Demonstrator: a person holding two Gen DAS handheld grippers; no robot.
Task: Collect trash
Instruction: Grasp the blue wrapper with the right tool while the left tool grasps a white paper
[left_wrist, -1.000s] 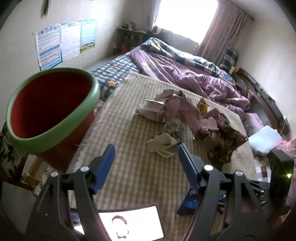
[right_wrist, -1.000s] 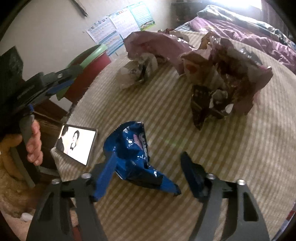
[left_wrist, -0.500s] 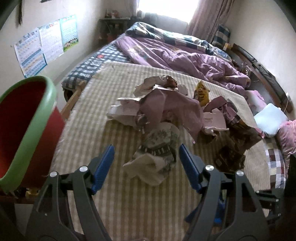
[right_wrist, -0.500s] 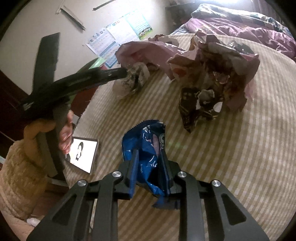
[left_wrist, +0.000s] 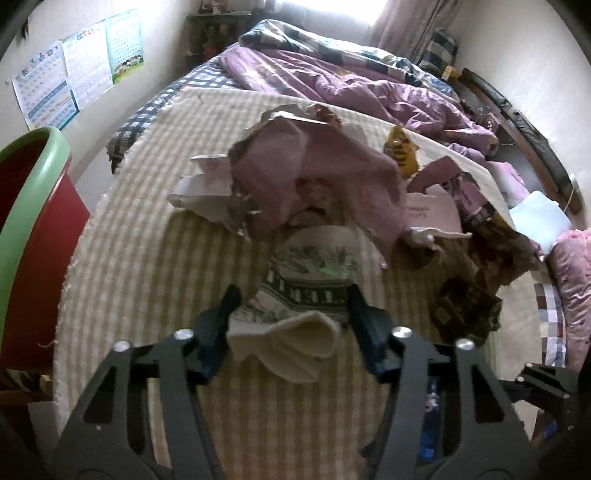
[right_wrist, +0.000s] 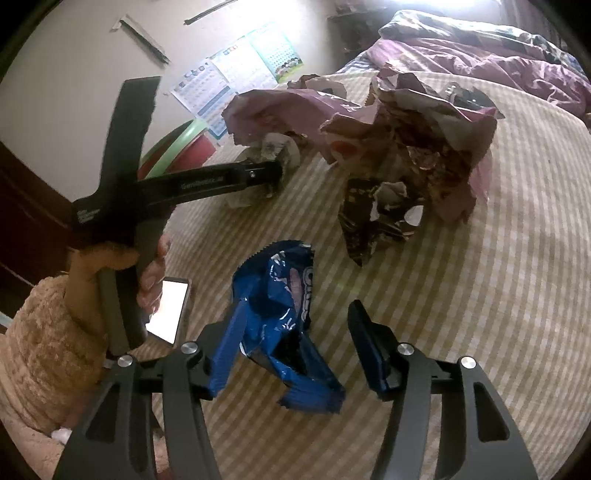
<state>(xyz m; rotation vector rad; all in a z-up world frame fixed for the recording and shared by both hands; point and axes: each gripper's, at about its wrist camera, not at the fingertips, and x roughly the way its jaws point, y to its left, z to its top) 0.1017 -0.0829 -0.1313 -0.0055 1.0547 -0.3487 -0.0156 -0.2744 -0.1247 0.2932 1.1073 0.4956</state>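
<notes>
A crumpled white paper wad (left_wrist: 306, 295) with a grey-green print lies on the checked mat (left_wrist: 147, 295). My left gripper (left_wrist: 293, 306) straddles it, jaws closing, the blue fingers (left_wrist: 225, 317) at its sides. The right wrist view shows that gripper (right_wrist: 266, 173) from the side, reaching the wad (right_wrist: 273, 147). A blue snack wrapper (right_wrist: 284, 306) lies between the jaws of my right gripper (right_wrist: 299, 310), which are opening. Its left finger (right_wrist: 232, 332) touches the wrapper; the right one stands apart.
A red bin with a green rim (left_wrist: 26, 221) stands at the mat's left edge. A heap of pink paper (left_wrist: 314, 177) and brown wrappers (left_wrist: 465, 306) lies behind. A lit phone (right_wrist: 168, 314) rests near the person's hand (right_wrist: 147, 266). Purple bedding (left_wrist: 351, 85) fills the back.
My left gripper moved forward and down from beside the bin to the paper wad, its jaws narrowing. My right gripper shut on the blue wrapper, then opened again.
</notes>
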